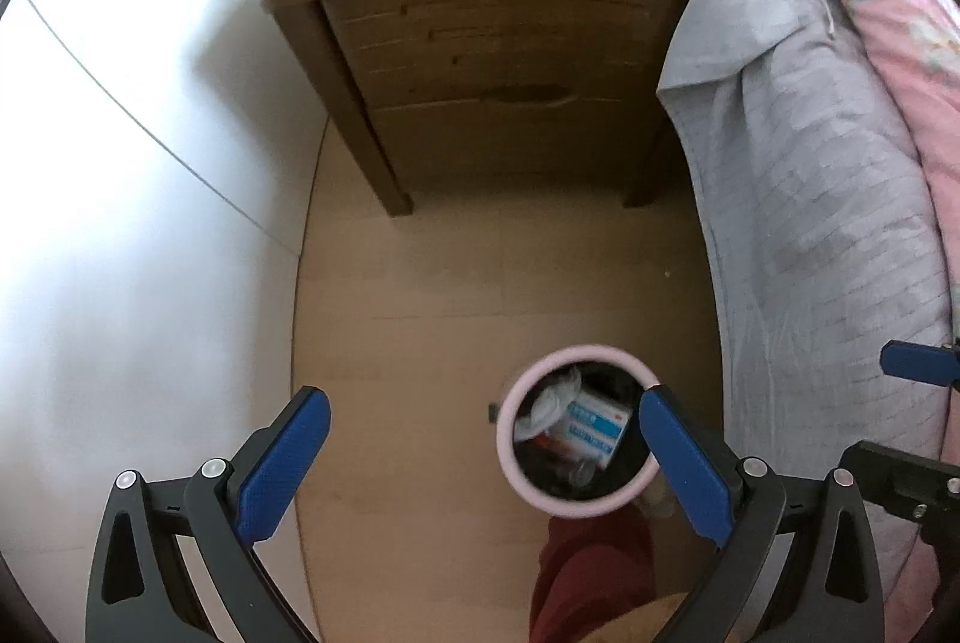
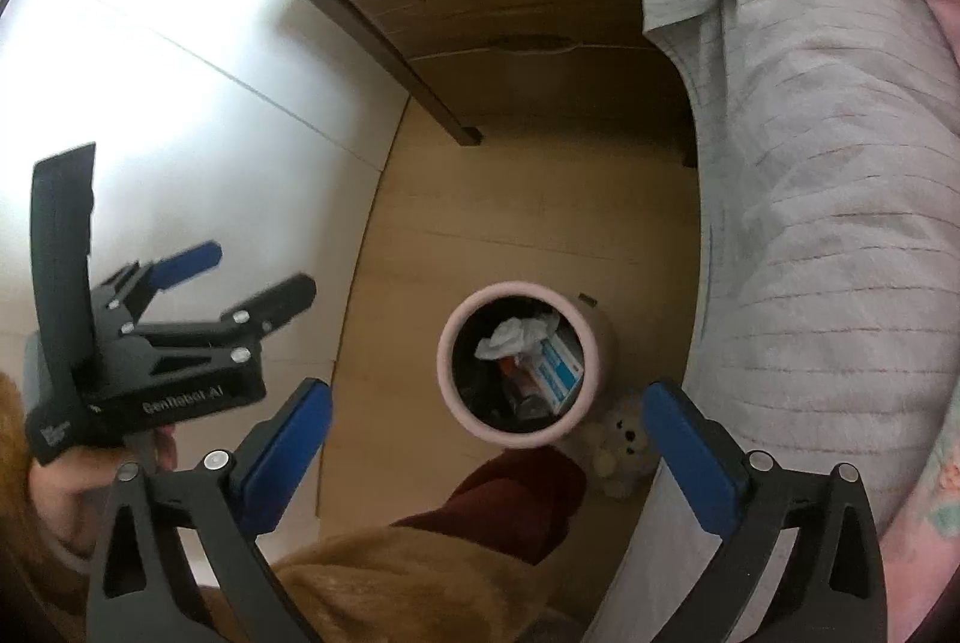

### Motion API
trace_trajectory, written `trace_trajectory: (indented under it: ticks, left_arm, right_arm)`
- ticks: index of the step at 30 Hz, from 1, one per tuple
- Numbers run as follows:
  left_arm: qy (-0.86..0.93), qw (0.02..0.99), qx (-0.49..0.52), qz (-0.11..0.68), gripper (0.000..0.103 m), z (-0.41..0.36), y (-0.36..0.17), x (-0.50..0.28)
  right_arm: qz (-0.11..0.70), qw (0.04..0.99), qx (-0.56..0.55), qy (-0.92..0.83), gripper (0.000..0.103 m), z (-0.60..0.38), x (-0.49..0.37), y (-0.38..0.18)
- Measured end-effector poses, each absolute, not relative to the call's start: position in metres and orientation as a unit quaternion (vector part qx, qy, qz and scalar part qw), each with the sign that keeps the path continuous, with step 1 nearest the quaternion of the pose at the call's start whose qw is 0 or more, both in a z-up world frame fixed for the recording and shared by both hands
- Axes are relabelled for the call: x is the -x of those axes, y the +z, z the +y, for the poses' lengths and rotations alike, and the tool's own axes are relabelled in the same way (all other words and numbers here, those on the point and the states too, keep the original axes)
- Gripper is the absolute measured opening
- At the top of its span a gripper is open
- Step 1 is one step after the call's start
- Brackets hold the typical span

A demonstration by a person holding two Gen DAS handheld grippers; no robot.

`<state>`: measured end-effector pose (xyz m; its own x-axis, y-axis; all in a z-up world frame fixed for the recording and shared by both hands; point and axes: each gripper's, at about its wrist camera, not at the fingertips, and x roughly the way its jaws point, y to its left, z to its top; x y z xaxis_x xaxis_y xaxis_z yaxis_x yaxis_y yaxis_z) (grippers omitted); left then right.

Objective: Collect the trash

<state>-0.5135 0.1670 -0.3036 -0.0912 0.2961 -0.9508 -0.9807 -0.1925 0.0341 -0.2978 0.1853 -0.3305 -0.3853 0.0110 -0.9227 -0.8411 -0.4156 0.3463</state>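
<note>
My left hand-held gripper (image 1: 486, 439) and right hand-held gripper (image 2: 486, 430) hang spread and empty above the pink bin (image 2: 462, 412); inside it, crumpled paper (image 2: 510, 334), probably light and soft, pinches anywhere.

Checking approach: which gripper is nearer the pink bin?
Left, narrowly: the left gripper hangs above the pink bin, offset to its left; the right gripper hangs above it toward the bed side. Both jaws open.
</note>
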Motion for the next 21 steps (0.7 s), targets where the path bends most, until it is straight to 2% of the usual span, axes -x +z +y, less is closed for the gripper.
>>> trace_trajectory:
  ticks: [8,12,21]
  left_arm:
    - [0.664,0.547,0.383,0.337,0.103,0.134,-0.300,0.510]
    - [0.676,0.557,0.362,0.319,0.103,0.115,-0.297,0.504]
    - [0.711,0.534,0.363,0.277,0.103,0.078,-0.291,0.499]
  right_arm:
    - [0.328,0.359,0.427,0.762,0.103,0.160,0.296,-0.322]
    - [0.338,0.379,0.385,0.771,0.103,0.148,0.289,-0.323]
    - [0.322,0.359,0.382,0.789,0.103,0.128,0.297,-0.332]
